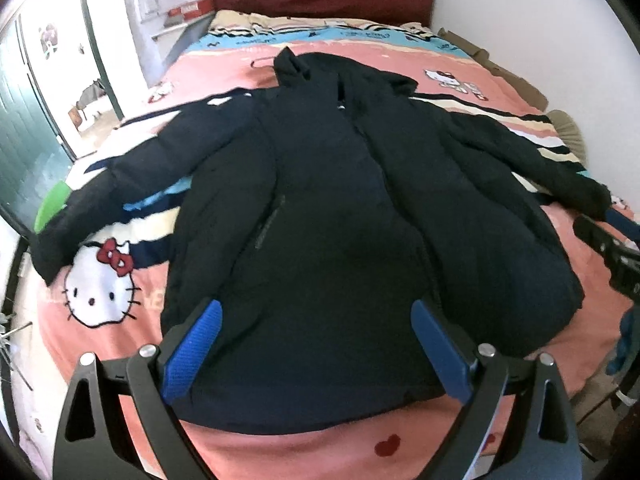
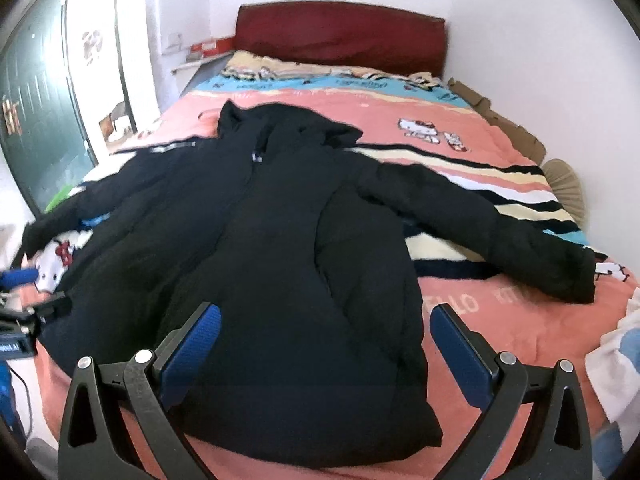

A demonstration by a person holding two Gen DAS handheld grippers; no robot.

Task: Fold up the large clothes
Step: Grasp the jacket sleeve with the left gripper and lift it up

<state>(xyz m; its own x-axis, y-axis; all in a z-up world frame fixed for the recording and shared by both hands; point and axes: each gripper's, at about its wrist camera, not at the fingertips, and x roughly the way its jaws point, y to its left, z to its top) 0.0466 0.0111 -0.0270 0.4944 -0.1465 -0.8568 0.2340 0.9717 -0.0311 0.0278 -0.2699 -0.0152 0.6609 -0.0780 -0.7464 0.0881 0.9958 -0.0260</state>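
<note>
The bed (image 1: 520,92) is filling both views, its pink cartoon-cat blanket (image 2: 500,320) running up to a dark red headboard (image 2: 340,32) at the far end, with a band of blue and cream bedding (image 1: 360,34) lying just below that headboard. Sprawling across the middle of the bed is the black puffer jacket (image 1: 320,200), lying flat with its front up and its hood (image 2: 296,120) pointing toward the headboard. Its hem is resting near the foot edge of the bed, closest to both cameras. One sleeve (image 2: 500,236) is stretching out toward the right edge of the bed, over the striped band of the blanket, and the other sleeve (image 1: 120,184) is reaching out toward the left edge, its cuff lying just above a big white cat face (image 1: 100,292) printed on the blanket. A green door (image 2: 44,120) is standing at the left of the room beside a bright doorway.

Down at the foot edge, the left gripper (image 1: 316,312) is hovering over the jacket's hem with its blue pads spread wide, holding nothing. The right gripper (image 2: 326,316) is doing the same, fingers wide apart above the hem's right side, one pad over the jacket and the other over bare pink blanket. A small red heart (image 1: 387,445) is showing on the blanket just below the hem.
</note>
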